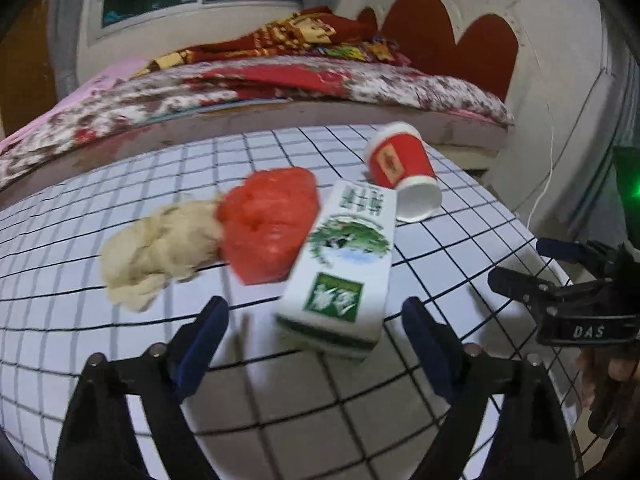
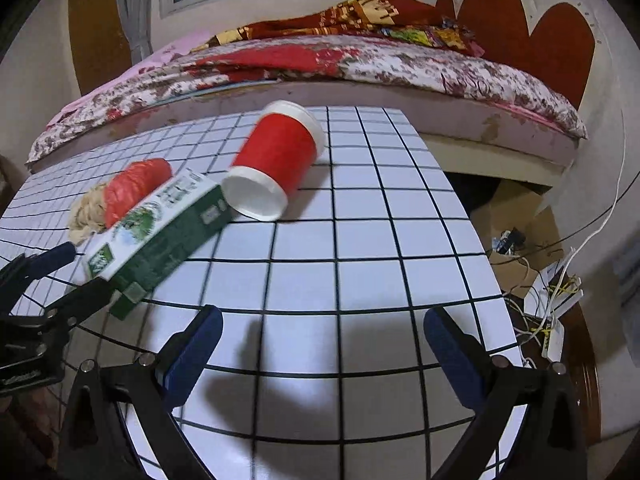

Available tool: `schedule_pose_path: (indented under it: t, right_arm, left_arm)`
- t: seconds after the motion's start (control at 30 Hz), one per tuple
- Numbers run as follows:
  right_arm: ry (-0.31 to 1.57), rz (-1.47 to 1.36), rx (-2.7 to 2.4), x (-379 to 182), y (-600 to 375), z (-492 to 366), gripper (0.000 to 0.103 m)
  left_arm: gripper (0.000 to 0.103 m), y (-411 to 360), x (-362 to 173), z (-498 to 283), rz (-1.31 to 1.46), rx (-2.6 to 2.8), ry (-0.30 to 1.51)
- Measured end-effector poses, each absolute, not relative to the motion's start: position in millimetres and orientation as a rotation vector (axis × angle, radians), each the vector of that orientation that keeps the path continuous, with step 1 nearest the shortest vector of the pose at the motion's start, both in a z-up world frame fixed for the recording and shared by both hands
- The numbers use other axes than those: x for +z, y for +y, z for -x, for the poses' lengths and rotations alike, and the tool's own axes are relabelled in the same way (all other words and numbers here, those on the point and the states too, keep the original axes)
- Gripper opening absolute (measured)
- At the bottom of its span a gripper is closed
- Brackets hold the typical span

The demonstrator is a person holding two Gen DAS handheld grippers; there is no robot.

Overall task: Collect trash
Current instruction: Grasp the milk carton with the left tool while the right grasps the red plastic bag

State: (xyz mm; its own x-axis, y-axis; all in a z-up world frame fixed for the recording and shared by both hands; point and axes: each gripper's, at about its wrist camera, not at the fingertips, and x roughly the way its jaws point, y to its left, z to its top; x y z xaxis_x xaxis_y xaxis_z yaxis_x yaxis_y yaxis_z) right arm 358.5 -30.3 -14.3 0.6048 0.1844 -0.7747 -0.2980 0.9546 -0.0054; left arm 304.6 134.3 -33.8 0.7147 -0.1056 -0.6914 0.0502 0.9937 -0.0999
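Note:
On the white gridded table [image 1: 120, 360] lie a white-and-green carton [image 1: 340, 272], a crumpled red bag [image 1: 268, 224], a beige paper wad [image 1: 160, 248] and a red paper cup [image 1: 400, 172] on its side. My left gripper [image 1: 316, 320] is open, its blue pads on either side of the carton's near end, not touching. My right gripper [image 2: 324, 328] is open and empty over bare table; the cup [image 2: 276, 160], the carton [image 2: 160, 232], the red bag [image 2: 136, 188] and the wad [image 2: 86, 212] lie ahead to its left. It also shows at the right edge of the left wrist view [image 1: 520, 264].
A bed [image 2: 360, 68] with a floral cover runs along the table's far side. Right of the table [image 2: 400, 240], on the floor, are a cardboard box [image 2: 516, 208], tangled cables and a power strip [image 2: 554, 340]. The left gripper [image 2: 60, 272] shows at the left edge of the right wrist view.

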Motion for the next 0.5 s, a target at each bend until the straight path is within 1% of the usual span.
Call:
schedule_pose_path:
  t: [0.13, 0.17, 0.2, 0.33, 0.5]
  right_arm:
    - [0.89, 0.116, 0.28, -15.9, -36.7, -362.7, 0.102]
    - [0.89, 0.115, 0.281, -15.8, -36.7, -362.9, 0.102]
    - [0.893, 0.113, 0.281, -16.1, -36.7, -363.1, 0.102]
    - [0.896, 0.103, 0.301, -15.4, -33.6, -361.2, 0.102]
    - [0.897, 0.086, 0.332, -13.7, -26.6, -356.3, 0.102]
  left_arm:
    - [0.076, 128.9, -37.7, -319.0, 0.08, -0.107, 0.81]
    - [0.06, 126.8, -40.4, -321.5, 0.075, -0.111, 0.828]
    - [0.059, 125.8, -41.9, -322.4, 0.073, -0.119, 0.84]
    - [0.057, 124.2, -27.0, -302.3, 0.05, -0.116, 0.763]
    - [0.055, 141.1, 3.0, -269.5, 0.038, -0.081, 0.665]
